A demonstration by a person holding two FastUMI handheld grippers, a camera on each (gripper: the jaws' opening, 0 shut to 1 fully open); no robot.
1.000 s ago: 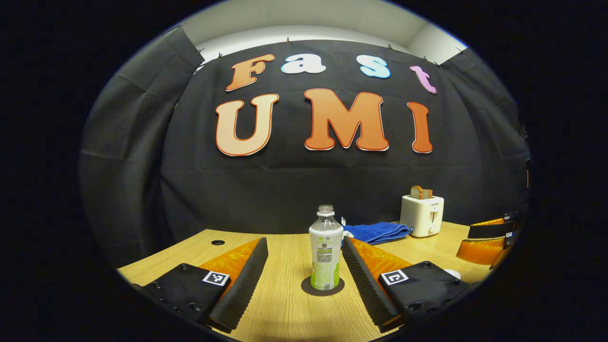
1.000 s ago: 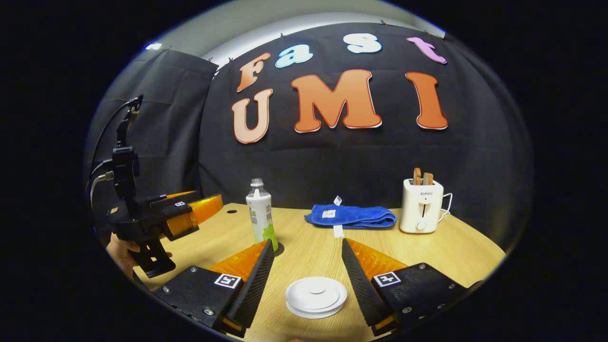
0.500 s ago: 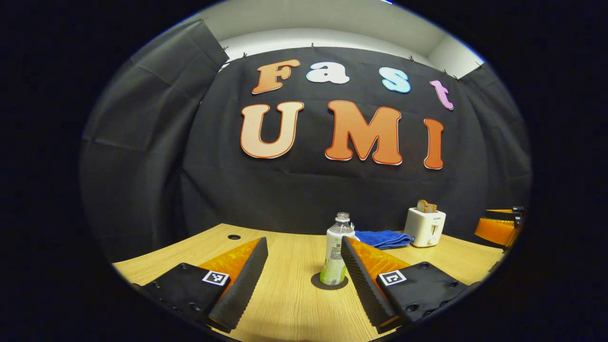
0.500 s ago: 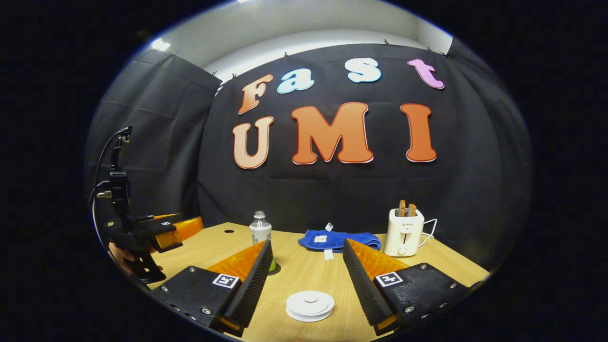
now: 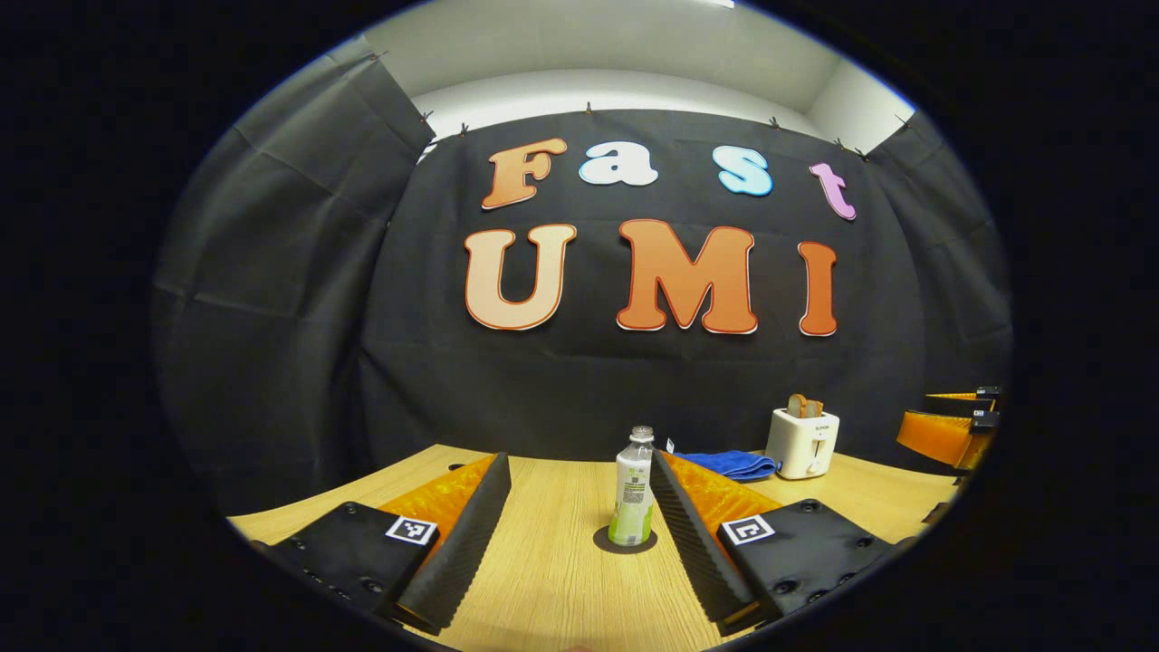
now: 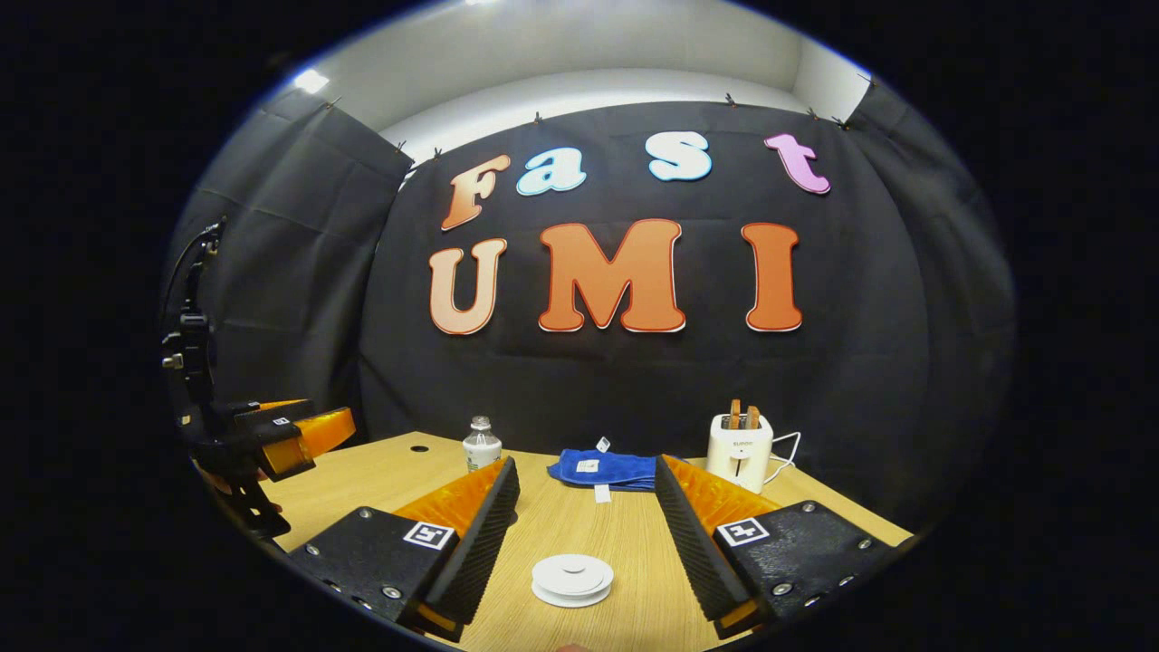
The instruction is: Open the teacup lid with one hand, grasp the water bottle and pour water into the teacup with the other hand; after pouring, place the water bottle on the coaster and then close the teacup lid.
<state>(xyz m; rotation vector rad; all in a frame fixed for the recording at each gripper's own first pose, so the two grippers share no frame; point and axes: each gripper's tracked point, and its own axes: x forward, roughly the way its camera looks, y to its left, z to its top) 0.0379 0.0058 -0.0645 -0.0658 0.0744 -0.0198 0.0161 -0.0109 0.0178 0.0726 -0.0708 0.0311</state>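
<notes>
Both grippers spread wide, holding nothing, above the wood-grain table (image 5: 552,580).

Left gripper (image 5: 579,534) ribbed fingers frame the clear, capless water bottle (image 5: 633,489) upright on the dark round coaster (image 5: 625,541), 12 o'clock; beyond at 1–2 o'clock, blue cloth (image 5: 729,464), white toaster (image 5: 802,442). Right gripper (image 6: 584,530) view adds the smooth white teacup lid (image 6: 571,580), shut, near at 6 o'clock, between its fingers and apart from them.
</notes>
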